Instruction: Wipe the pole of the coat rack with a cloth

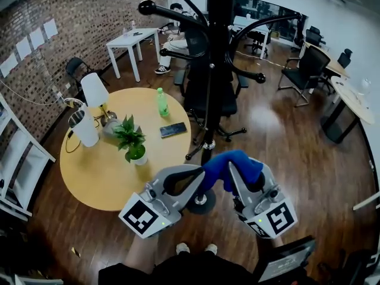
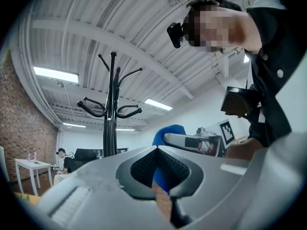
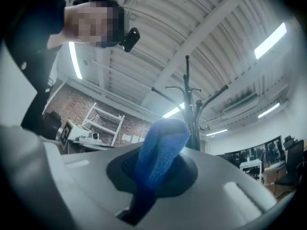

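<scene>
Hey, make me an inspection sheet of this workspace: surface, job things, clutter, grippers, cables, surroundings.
Surface: wood floor; round yellow table left of the rack.
Job's things: black coat rack pole upright; blue cloth low beside it, bunched between the two grippers.
Clutter: on the table, a green bottle, phone, potted plant and white lamp.
Grippers: right gripper shut on the cloth; left gripper jaws nearly together, seemingly pinching a cloth edge.
Cables: dark cord looping off the table's left edge.
Surroundings: brick wall, white desk, seated person, office chairs.
</scene>
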`<state>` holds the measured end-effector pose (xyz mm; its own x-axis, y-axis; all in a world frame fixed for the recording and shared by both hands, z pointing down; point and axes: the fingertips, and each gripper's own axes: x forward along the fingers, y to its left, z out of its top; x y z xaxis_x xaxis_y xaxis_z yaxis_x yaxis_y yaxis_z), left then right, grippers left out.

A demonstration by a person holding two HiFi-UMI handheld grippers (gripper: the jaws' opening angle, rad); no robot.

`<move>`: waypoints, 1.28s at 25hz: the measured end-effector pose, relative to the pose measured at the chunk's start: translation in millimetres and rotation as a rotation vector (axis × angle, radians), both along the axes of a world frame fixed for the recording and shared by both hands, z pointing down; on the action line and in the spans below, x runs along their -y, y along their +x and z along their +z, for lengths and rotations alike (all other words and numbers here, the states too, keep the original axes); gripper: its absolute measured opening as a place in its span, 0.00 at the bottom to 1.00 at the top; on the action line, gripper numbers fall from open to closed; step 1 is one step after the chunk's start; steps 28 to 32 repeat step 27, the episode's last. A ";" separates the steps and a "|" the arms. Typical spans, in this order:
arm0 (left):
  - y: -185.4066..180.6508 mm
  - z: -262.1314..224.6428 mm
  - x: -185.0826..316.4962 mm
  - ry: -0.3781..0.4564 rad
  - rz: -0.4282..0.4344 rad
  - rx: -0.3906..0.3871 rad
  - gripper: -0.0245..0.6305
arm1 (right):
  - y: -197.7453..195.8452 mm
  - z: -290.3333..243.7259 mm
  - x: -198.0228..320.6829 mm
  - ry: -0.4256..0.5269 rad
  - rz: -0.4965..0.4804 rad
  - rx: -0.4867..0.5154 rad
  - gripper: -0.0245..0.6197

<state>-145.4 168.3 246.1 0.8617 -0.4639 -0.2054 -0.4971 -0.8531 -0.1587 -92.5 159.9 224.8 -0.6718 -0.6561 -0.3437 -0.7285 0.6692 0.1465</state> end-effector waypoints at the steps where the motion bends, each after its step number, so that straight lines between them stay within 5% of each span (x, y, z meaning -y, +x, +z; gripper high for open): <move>1: -1.1 -1.1 -1.3 0.004 0.000 0.002 0.03 | -2.7 1.9 -4.3 0.011 0.006 -0.038 0.07; 32: 7.5 4.1 -8.6 0.027 0.044 0.031 0.03 | -16.1 22.6 -18.0 -0.036 0.003 -0.060 0.07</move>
